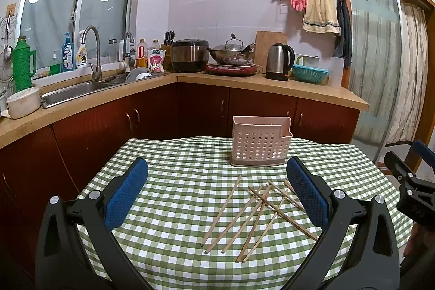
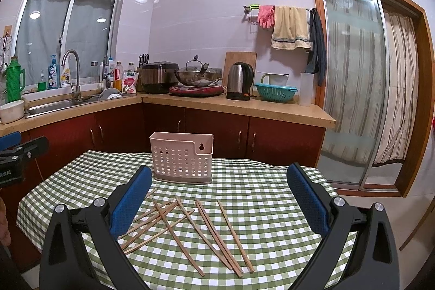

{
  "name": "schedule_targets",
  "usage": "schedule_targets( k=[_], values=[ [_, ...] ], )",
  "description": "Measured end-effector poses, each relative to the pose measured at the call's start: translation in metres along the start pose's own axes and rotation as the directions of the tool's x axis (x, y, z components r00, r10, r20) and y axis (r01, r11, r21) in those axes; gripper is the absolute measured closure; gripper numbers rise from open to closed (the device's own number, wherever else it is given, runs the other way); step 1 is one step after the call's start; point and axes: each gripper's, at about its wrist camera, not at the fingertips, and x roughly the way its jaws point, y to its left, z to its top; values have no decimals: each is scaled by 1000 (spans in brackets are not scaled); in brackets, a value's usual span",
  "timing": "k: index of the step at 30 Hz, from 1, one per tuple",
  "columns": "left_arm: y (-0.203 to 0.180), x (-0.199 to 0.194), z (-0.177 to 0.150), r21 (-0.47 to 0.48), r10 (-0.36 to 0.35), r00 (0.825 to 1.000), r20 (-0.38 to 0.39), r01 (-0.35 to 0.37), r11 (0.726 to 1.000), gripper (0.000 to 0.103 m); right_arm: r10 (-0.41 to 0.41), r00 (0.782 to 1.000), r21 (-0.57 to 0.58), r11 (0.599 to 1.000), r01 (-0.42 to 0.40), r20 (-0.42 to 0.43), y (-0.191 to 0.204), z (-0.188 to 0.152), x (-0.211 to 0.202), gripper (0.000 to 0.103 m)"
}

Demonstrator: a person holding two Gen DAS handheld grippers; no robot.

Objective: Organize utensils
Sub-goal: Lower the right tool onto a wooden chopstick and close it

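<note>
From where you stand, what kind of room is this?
A home kitchen, most likely: a sink with a faucet under the window, a rice cooker and an electric kettle on the counter, red cabinets below.

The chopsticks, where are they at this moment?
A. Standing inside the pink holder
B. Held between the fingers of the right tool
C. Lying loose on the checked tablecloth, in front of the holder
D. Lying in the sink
C. The chopsticks lie scattered, some crossing each other, on the green checked tablecloth in front of the pink perforated holder; both the left tool and the right tool are open and hold nothing.
</note>
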Motion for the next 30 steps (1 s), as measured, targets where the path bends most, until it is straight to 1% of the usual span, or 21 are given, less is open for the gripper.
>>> schedule_targets(
  k=[4,8,14,18,22,24,26,27,28,30],
  values=[
    [2,10,-7,0,5,1000,-18,-5,1000,4,2,1000,3,1000,-2,-10,-1,-7,5,6],
    [4,24,-16,0,10,999,-43,-10,1000,4,17,1000,7,1000,-16,-25,-3,-22,16,6],
    [8,57,-43,-10,17,994,-106,-19,1000,4,73,994,15,997,-72,-82,-8,-58,39,6],
    [10,81,-65,0,35,988,-148,-35,999,4,123,985,14,992,-122,-123,-9,-86,54,6],
    [10,102,-86,11,38,978,-205,-37,999,4,182,967,10,983,-183,-180,-8,-111,70,7],
    [8,110,-94,22,43,974,-223,-39,999,4,204,956,2,978,-209,-210,-4,-121,78,12],
    [6,115,-99,28,43,971,-237,-37,999,4,234,939,5,971,-241,-253,-2,-131,86,43],
    [5,118,-101,28,42,969,-243,-36,999,4,244,929,10,968,-251,-278,-1,-136,91,46],
    [4,121,-103,28,38,967,-250,-32,999,4,259,919,20,964,-266,-298,-2,-140,95,46],
    [3,126,-106,30,35,965,-259,-28,999,4,282,905,26,957,-289,-319,1,-148,100,46]
  ],
)
